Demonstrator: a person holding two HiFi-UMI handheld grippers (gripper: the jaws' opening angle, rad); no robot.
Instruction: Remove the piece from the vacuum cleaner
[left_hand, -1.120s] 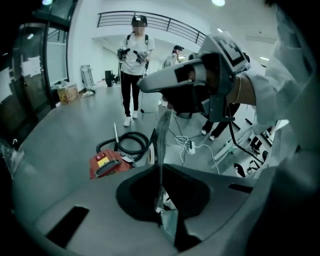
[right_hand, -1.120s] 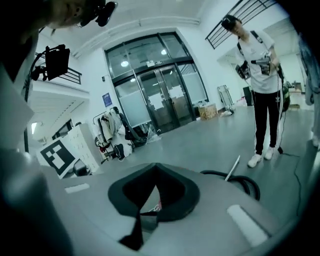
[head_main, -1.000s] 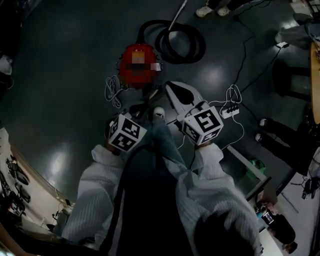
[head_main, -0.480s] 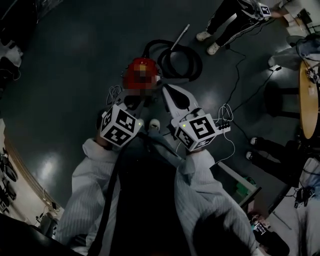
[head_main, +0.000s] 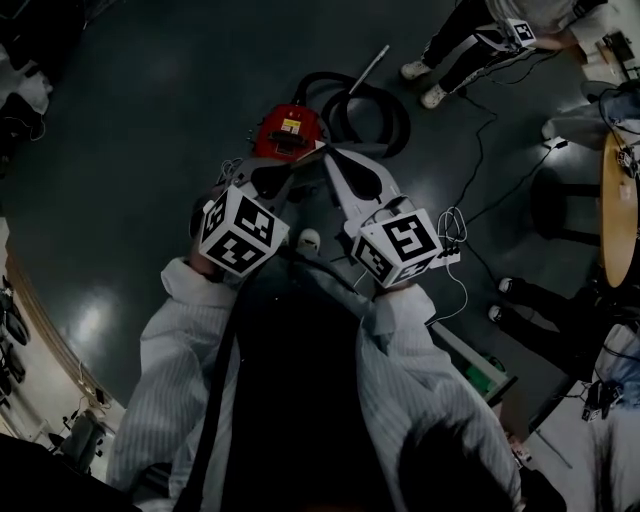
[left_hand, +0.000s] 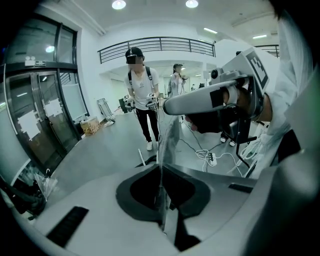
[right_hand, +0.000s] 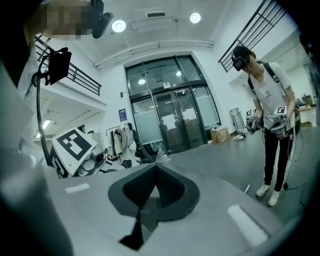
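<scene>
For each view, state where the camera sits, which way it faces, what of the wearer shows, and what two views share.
Head view: on the head, steeply down at the vacuum cleaner; shows sleeves, left gripper, right gripper.
Left gripper view: on that gripper, facing a standing person; right gripper shows.
Right gripper view: on that gripper, facing glass doors; left gripper's cube shows.
Shared: that person, in both gripper views.

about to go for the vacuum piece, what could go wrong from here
Both the left gripper and right gripper are shut, so they could knock the red vacuum cleaner rather than grip its piece. The coiled black hose and loose white cables lie close by and might snag or trip.
</scene>
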